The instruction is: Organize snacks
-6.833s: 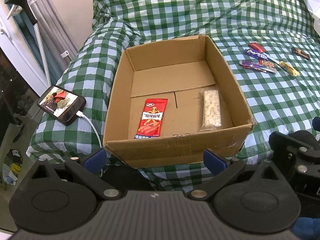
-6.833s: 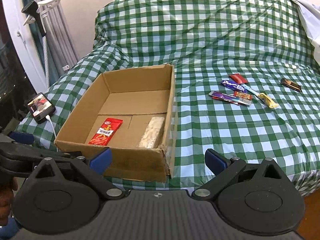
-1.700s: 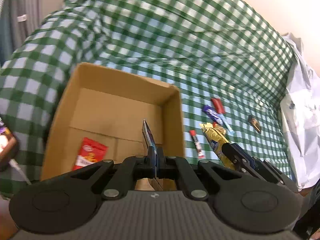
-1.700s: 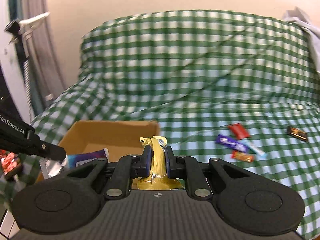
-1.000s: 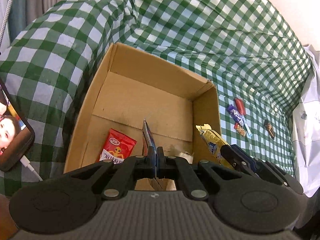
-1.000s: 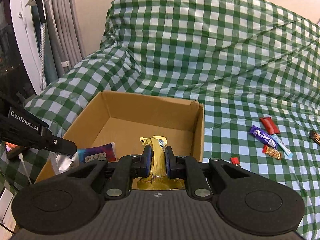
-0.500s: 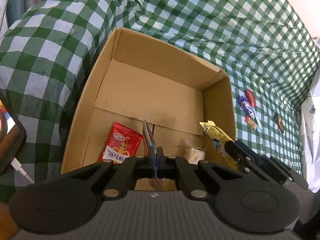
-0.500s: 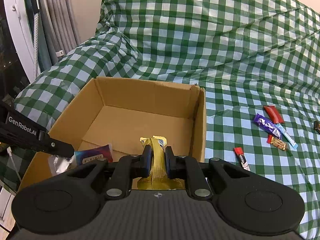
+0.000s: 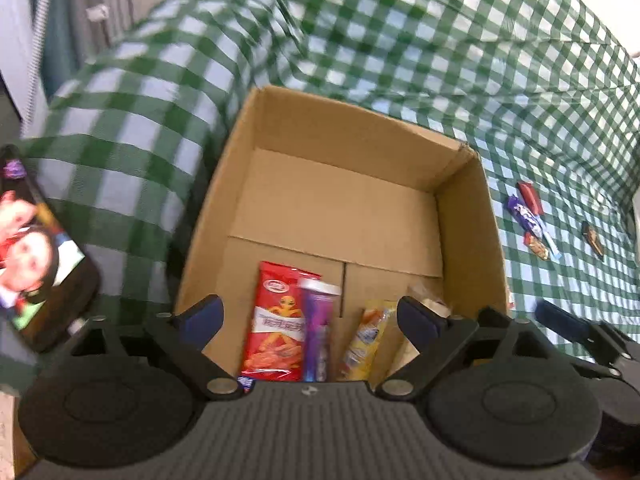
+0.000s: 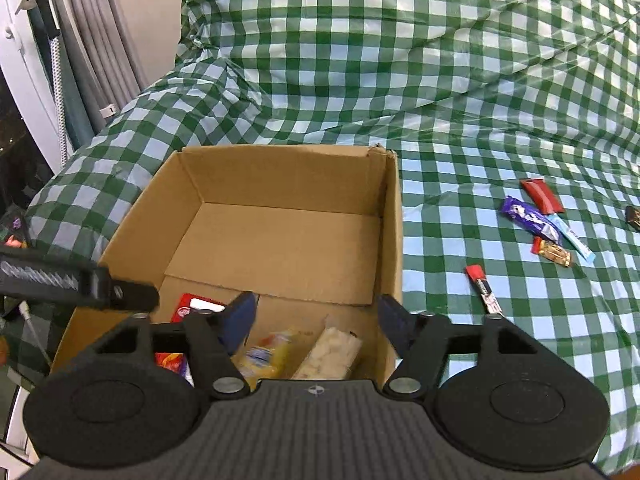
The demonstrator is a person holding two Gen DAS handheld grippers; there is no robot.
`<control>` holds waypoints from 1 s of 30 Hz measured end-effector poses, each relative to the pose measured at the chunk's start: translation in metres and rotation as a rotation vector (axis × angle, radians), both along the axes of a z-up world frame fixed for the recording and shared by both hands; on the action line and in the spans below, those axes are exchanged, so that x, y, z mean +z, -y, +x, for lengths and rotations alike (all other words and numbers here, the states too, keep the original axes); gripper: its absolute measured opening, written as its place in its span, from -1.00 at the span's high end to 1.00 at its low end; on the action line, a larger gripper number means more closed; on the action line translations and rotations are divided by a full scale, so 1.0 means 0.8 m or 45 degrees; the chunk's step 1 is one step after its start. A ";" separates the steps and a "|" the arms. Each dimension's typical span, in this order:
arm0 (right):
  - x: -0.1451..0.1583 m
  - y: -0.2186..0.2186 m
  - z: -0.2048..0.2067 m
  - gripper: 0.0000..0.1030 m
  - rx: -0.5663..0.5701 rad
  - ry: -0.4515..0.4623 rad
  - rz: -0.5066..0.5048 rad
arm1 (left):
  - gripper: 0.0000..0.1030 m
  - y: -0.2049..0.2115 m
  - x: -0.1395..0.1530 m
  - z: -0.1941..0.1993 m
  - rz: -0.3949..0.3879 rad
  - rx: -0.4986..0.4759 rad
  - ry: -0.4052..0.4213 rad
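Half a second ago both hand-held grippers pinched snacks above the cardboard box (image 10: pixel 394 216); now the purple bar (image 9: pixel 318 320) and the yellow packet (image 9: pixel 366 336) lie on the box floor. The left hand-held gripper (image 9: pixel 310 314) is opening, its jaws wide with nothing pressed between them; the right hand-held gripper (image 10: pixel 314 318) is likewise opening and holds nothing. The red packet (image 9: pixel 278 312) lies beside the purple bar, the pale bar (image 10: pixel 330 354) by the box's right wall. The box sits near the bed's (image 10: pixel 440 80) left edge; more snacks (image 10: pixel 536 220) lie scattered towards the right edge.
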State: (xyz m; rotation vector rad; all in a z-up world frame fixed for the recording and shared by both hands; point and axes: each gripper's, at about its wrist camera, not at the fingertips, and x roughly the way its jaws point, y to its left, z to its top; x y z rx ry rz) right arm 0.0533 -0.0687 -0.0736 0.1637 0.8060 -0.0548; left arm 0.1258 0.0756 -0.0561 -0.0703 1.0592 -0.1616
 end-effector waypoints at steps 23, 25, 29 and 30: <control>0.040 -0.063 -0.195 -0.93 0.033 0.100 -0.006 | -0.99 -0.042 0.040 -0.199 0.176 0.073 0.200; 0.042 -0.063 -0.205 -0.93 0.025 0.115 -0.008 | -0.99 -0.042 0.044 -0.212 0.179 0.072 0.220; 0.050 -0.061 -0.225 -0.94 0.006 0.161 -0.013 | -0.99 -0.036 0.048 -0.230 0.181 0.066 0.241; 0.051 -0.061 -0.229 -0.95 0.004 0.171 -0.014 | -0.99 -0.034 0.050 -0.235 0.183 0.063 0.248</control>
